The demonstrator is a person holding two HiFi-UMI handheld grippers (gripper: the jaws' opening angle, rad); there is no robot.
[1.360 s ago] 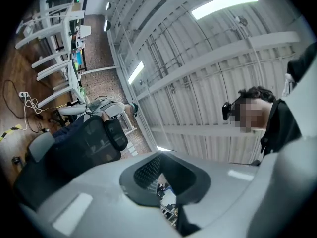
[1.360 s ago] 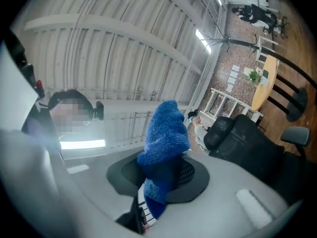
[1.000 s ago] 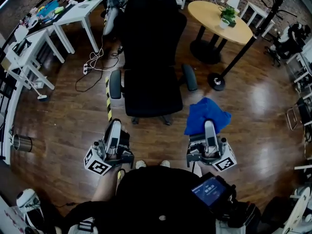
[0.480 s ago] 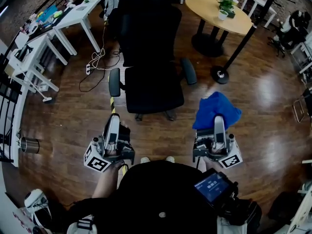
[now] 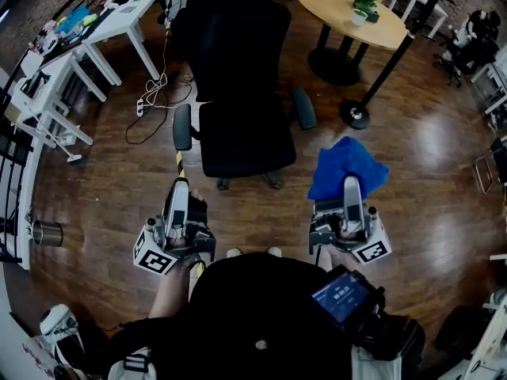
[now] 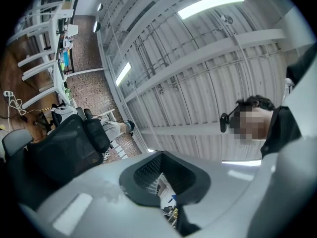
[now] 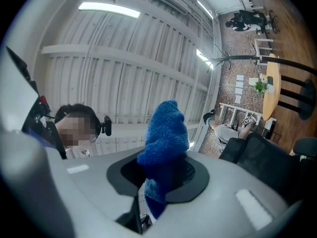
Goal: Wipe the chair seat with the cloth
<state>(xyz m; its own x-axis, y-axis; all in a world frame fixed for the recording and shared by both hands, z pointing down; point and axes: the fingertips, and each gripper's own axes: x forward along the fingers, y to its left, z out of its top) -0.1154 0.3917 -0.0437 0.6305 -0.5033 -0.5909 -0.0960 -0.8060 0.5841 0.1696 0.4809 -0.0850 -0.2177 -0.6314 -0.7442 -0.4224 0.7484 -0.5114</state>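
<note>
The right gripper (image 5: 351,185) has its jaws closed on a blue cloth (image 7: 165,133). In the right gripper view the cloth fills the gap between them and bunches up past the tips. In the head view it hangs as a loose heap in front of the gripper. The left gripper (image 5: 177,188) has its jaws drawn together to a thin slit with nothing between them.

The chair seat (image 5: 244,137) is bare and dark. The cloth is off the seat's front right corner, over the wooden floor (image 5: 420,157), and not yet touching it. From the right gripper's tips the seat lies ahead and to the left. The left gripper is just off the seat's front left corner, a little nearer the seat than the right one. It is empty, so the wiping most likely falls to the right.

The seat looks slightly wider than it is deep, so side-to-side strokes would probably suit it. At the seat's left edge stands one armrest (image 5: 182,127), and the other armrest (image 5: 302,107) is at its right edge. The backrest (image 5: 236,38) rises along its far edge. Only the seat's near edge is open, so the cloth should come in over that edge, inside the right armrest. Beyond the seat's right side a round table (image 5: 360,18) stands well apart, and white desks (image 5: 87,42) lie off to the seat's left.
</note>
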